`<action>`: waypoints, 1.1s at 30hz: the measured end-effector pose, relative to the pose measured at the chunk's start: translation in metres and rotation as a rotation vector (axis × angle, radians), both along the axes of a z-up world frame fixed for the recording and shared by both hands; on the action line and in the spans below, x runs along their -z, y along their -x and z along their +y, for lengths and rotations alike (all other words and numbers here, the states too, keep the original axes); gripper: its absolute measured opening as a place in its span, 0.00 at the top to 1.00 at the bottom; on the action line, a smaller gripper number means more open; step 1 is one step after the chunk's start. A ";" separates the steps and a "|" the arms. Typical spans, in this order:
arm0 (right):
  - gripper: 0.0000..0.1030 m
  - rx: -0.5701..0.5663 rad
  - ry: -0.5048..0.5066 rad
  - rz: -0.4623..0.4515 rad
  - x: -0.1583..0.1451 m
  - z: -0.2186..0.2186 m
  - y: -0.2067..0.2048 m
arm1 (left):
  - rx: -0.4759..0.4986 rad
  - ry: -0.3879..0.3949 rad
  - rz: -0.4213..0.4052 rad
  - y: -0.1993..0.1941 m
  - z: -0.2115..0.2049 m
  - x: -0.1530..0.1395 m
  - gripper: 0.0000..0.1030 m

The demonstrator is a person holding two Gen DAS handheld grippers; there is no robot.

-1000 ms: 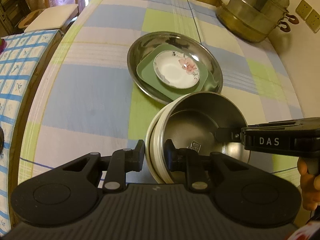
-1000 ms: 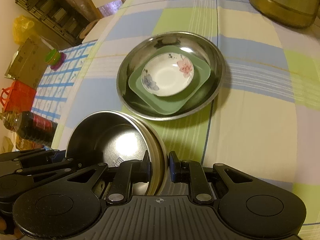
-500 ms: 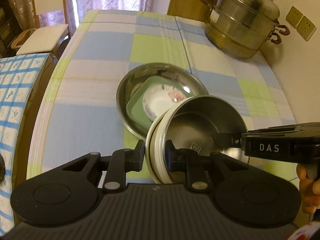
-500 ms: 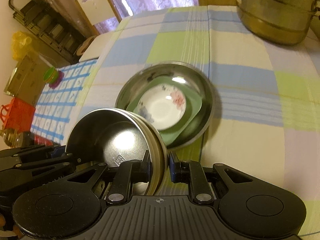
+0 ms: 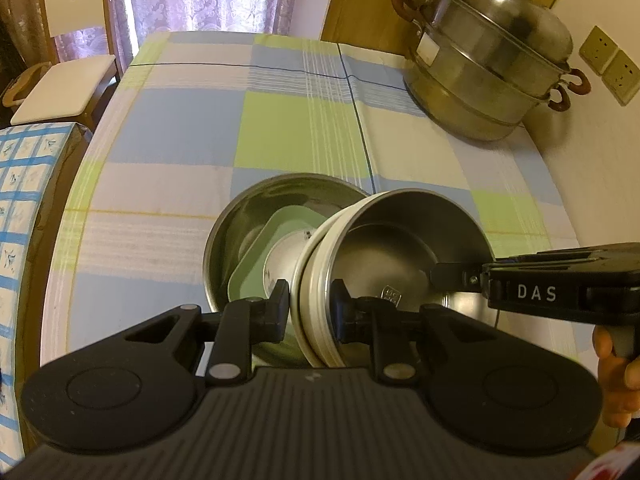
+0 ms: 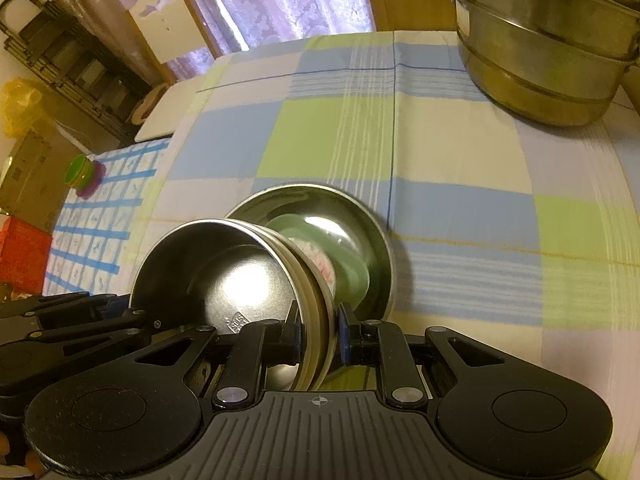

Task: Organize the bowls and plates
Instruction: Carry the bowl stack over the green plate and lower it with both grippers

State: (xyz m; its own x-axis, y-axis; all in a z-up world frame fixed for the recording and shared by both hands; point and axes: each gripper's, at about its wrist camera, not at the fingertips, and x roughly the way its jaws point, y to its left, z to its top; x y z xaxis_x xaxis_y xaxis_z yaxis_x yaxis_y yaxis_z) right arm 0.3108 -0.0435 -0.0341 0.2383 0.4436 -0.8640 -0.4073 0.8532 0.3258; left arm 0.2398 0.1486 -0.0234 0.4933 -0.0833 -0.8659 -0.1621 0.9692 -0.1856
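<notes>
Both my grippers on the nested bowls, up over the steel basin.

My left gripper pinches the near rim of the nested bowls, steel inside cream; my right gripper is clamped on the opposite rim. The stack hangs tilted just above the steel basin holding a green plate and a floral dish on the checked tablecloth.

matte black plastic two-finger left gripper, ribbed grey deck, round discs either side, silver pivot screws on the linkages. the matching black right gripper shows blue pads, a small crosshair mark, white "das" lettering on its body.
</notes>
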 end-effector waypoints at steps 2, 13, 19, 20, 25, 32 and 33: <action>0.83 -0.003 0.011 0.013 0.003 0.004 -0.010 | 0.002 0.005 0.012 -0.008 0.003 0.004 0.81; 0.84 -0.021 0.073 0.081 0.026 0.025 -0.043 | -0.020 0.044 0.096 -0.042 0.020 0.028 0.81; 0.84 -0.026 0.090 0.117 0.036 0.033 -0.051 | -0.031 0.056 0.131 -0.050 0.027 0.038 0.81; 0.84 -0.027 0.092 0.122 0.037 0.033 -0.051 | -0.032 0.059 0.136 -0.050 0.028 0.040 0.81; 0.84 -0.034 0.101 0.144 0.042 0.038 -0.053 | -0.040 0.068 0.159 -0.053 0.032 0.047 0.81; 0.84 -0.038 0.110 0.163 0.049 0.041 -0.059 | -0.049 0.077 0.176 -0.057 0.035 0.055 0.82; 0.84 -0.038 0.111 0.165 0.050 0.041 -0.059 | -0.050 0.077 0.177 -0.057 0.036 0.056 0.82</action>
